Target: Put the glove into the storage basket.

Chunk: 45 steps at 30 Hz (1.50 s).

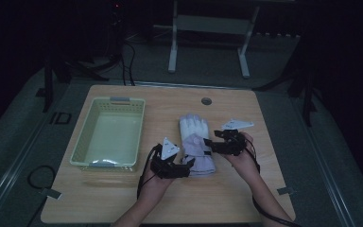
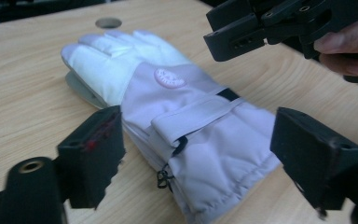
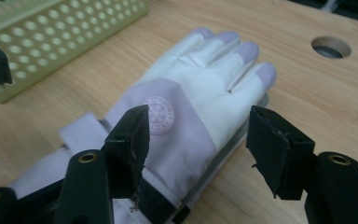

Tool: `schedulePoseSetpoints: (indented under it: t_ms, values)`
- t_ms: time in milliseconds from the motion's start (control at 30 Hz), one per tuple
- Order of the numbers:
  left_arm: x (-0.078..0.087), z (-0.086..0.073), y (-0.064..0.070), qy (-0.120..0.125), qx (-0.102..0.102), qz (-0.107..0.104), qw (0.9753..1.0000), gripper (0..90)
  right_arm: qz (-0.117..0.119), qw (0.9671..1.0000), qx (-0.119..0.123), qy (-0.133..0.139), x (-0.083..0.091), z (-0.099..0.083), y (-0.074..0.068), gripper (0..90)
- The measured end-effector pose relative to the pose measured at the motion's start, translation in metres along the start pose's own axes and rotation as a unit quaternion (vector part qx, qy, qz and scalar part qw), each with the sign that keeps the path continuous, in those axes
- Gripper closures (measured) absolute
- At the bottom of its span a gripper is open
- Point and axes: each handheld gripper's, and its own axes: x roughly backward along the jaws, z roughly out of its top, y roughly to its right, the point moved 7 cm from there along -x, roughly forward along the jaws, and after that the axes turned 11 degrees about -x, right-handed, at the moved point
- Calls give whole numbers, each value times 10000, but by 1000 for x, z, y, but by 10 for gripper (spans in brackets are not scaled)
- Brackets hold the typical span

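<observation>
Your left gripper (image 1: 187, 166) and right gripper (image 1: 208, 143), both spread wide, flank the lilac ski glove (image 1: 196, 139) right of the basket (image 1: 82, 142).

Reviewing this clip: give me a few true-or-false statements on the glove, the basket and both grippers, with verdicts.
1. The glove lies flat on the table. True.
2. The glove is inside the basket. False: it lies on the table beside the basket, which looks empty.
3. The left gripper has its jaws open at the cuff end. True.
4. The right gripper is clamped on the glove's fingertips. False: its jaws are open, over the glove's back near the round logo patch.
</observation>
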Motion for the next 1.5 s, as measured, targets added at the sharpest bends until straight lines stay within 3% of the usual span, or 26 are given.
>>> schedulePoseSetpoints:
  t_ms: [133, 333, 433, 567, 633, 733, 833, 867, 967, 1067, 1100, 1167, 1200, 1267, 1300, 1400, 1500]
  values:
    - [-13, -13, -3, -391, 152, 114, 9991, 217, -145, 9997, -128, -134, -10, -11, 5, 351]
    - [-31, -42, -2, -921, 535, -60, 9943, 253, 6, 9985, -366, -398, -22, -28, 11, 354]
    - [-34, -47, -1, -962, 630, -169, 9932, 278, 89, 9971, -534, -542, -27, -34, 13, 375]
    - [-41, -54, 0, -1065, 785, -395, 9904, 278, 96, 9945, -529, -896, -36, -47, 16, 390]
    - [-43, -58, -2, -1052, 927, -467, 9890, 278, 219, 9935, -615, -937, -38, -49, 17, 394]
    - [-46, -61, -2, -1039, 976, -526, 9884, 279, 435, 9901, -875, -1008, -43, -52, 20, 408]
    - [-48, -63, -2, -1034, 1080, -750, 9859, 318, 728, 9865, -1045, -1032, -45, -54, 21, 449]
    - [-48, -63, -2, -1034, 1080, -750, 9859, 352, 757, 9874, -979, -983, -46, -54, 21, 462]
    - [-49, -62, -3, -1043, 1157, -1066, 9820, 415, 820, 9887, -859, -916, -46, -55, 19, 520]
    - [-51, -60, -1, -1103, 1131, -1315, 9786, 526, 967, 9853, -1010, -983, -46, -56, 18, 609]
    - [-51, -60, -1, -1103, 1131, -1315, 9786, 564, 967, 9853, -1010, -983, -46, -56, 18, 609]
    - [-50, -57, 0, -1127, 1060, -1375, 9783, 604, 923, 9848, -1051, -1029, -46, -56, 17, 715]
    - [-50, -56, 0, -1148, 1001, -1345, 9791, 656, 759, 9868, -986, -1038, -45, -55, 15, 772]
    - [-50, -56, 0, -1148, 1001, -1345, 9791, 679, 670, 9879, -956, -1025, -44, -53, 14, 772]
    - [-47, -53, 0, -1232, 969, -1352, 9783, 717, 527, 9904, -852, -953, -41, -51, 11, 811]
    - [-45, -47, 1, -1285, 783, -1330, 9796, 736, 387, 9933, -660, -871, -36, -48, 8, 818]
    - [-41, -41, 0, -1297, 673, -1361, 9799, 740, 359, 9940, -622, -826, -33, -44, 6, 821]
